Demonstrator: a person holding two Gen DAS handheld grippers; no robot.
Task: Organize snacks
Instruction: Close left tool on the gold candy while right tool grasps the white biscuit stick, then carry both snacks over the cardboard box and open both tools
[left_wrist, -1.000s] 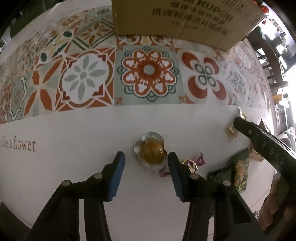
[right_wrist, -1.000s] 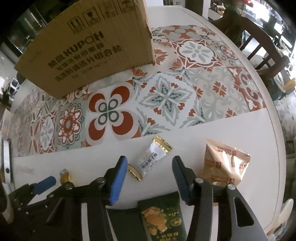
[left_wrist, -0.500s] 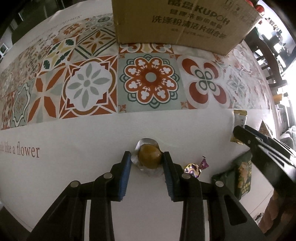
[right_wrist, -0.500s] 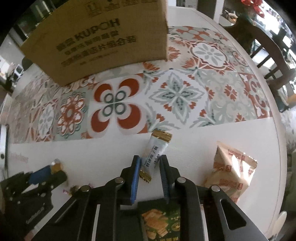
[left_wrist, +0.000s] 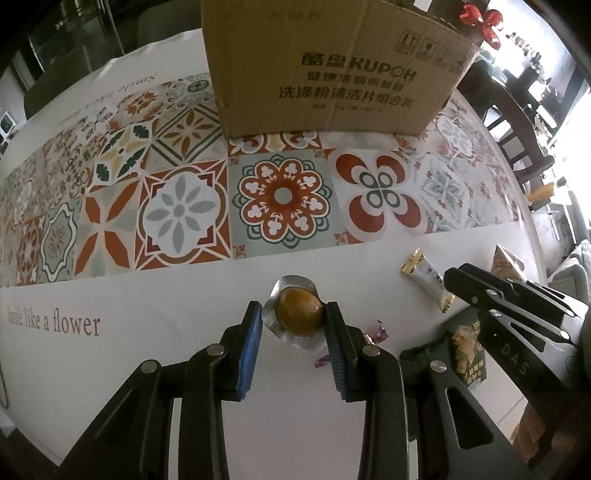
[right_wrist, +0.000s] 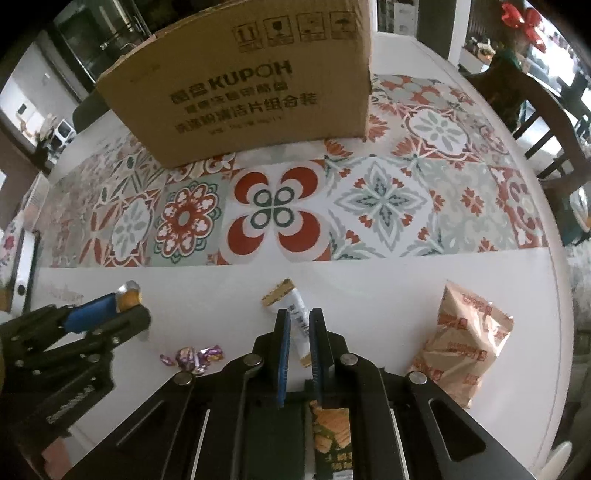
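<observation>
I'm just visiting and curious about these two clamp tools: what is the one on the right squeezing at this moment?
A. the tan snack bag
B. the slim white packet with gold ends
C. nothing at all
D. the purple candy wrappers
B: in the right wrist view the right gripper has its blue fingers closed on the slim white packet, while the purple candies and the tan snack bag lie apart on the table.

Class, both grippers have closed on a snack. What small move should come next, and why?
Probably lift both straight up a little. The left gripper is clamped on the jelly cup and the right gripper on the white sachet, both low over the table. The box stands beyond, so height is needed first.
</observation>
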